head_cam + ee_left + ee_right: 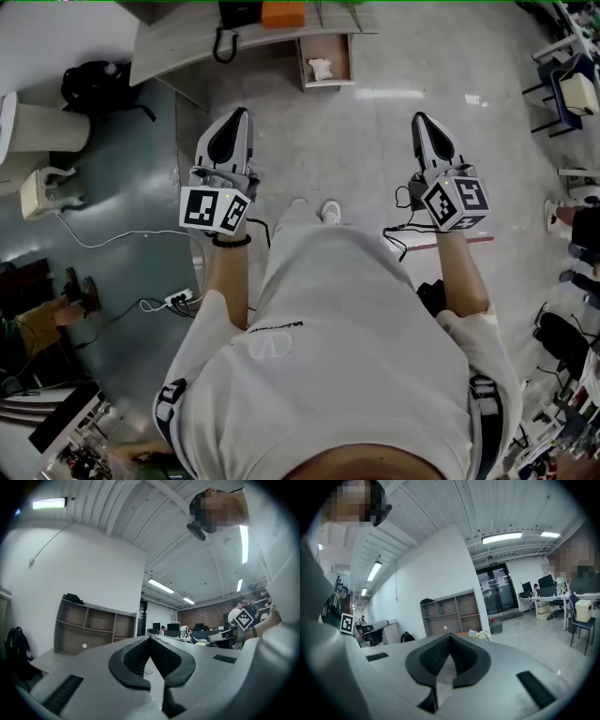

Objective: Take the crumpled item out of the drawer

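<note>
An open drawer (328,84) is seen at the top centre of the head view, drawn out from beneath a pale worktop (178,47). The crumpled item (321,67), whitish in colour, lies inside the drawer, toward its left side. An orange object (283,13) is set on the worktop just above the drawer, with a dark object beside it on the left. A black backpack (98,84) lies at the upper left of the frame, beside the worktop's end.

The left gripper (241,114) is held at the left centre of the frame and the right gripper (418,118) at the right centre, both over the grey floor (347,150) and pointed toward the top of the frame. Both are well apart from the drawer, and neither touches anything.

In the left gripper view the fingers (131,660) are brought together until their tips meet, and nothing is held between them. An empty wooden shelf unit (93,630) is seen beyond them against a white wall. In the right gripper view the fingers (429,658) are likewise pressed together at the tips, with nothing gripped.

The lower half of the head view is filled by the person's white T-shirt (337,356).
</note>
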Tool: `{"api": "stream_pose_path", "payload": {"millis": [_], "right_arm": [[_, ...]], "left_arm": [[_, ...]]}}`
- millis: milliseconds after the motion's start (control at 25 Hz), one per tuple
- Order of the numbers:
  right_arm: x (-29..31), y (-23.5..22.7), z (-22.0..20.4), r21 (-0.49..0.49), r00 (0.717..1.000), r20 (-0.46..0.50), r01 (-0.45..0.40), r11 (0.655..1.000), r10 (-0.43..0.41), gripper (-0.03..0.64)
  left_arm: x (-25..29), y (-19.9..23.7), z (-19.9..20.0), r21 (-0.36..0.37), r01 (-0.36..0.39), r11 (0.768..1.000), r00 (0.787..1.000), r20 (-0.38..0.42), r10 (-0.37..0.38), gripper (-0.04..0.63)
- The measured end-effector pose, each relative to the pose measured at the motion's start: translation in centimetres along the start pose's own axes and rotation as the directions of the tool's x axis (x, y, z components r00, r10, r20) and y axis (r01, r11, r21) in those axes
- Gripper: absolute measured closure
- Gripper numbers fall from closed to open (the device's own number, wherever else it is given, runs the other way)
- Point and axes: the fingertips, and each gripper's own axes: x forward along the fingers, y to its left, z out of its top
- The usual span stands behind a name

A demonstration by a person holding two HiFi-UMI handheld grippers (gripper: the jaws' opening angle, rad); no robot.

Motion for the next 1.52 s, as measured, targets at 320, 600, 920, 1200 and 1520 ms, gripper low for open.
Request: {"api": "stream_pose_path", "payload": {"millis": [320,600,920,1200,1520], "right_arm": [[4.9,-1.9,-1.1,0.000,0.999,-0.041,-0.013,1.000,0.013,0.615],[10.8,-3.7,-2.0,-0.045,0.996,-0.088,-0.018,0.999,0.014,0.615],[19.6,-4.6,-2.2,-0.044,0.989,-0.145,-0.035,0.998,0.028,0.615],[27.6,-4.9,-4.3,-0.043,0.979,-0.201,-0.032,0.999,0.023,0.615],[33.8,-5.5,-6.1,-0.049,0.973,-0.229,-0.001,0.999,-0.011,0.615]], "left_arm": [[4.0,2.1,-2.2,-0.031,-0.010,0.999,1.000,-0.028,0.009,0.595],[9.9,4.5,-4.6,-0.057,0.037,0.998,0.998,-0.047,-0.040,0.595],[17.3,8.7,-7.1,-0.103,0.077,0.992,0.993,-0.082,-0.085,0.595],[22.3,14.0,-8.8,-0.092,0.109,0.990,0.987,-0.106,-0.119,0.595],[27.1,17.1,-13.6,-0.103,0.164,0.981,0.968,-0.174,-0.180,0.595]]}}
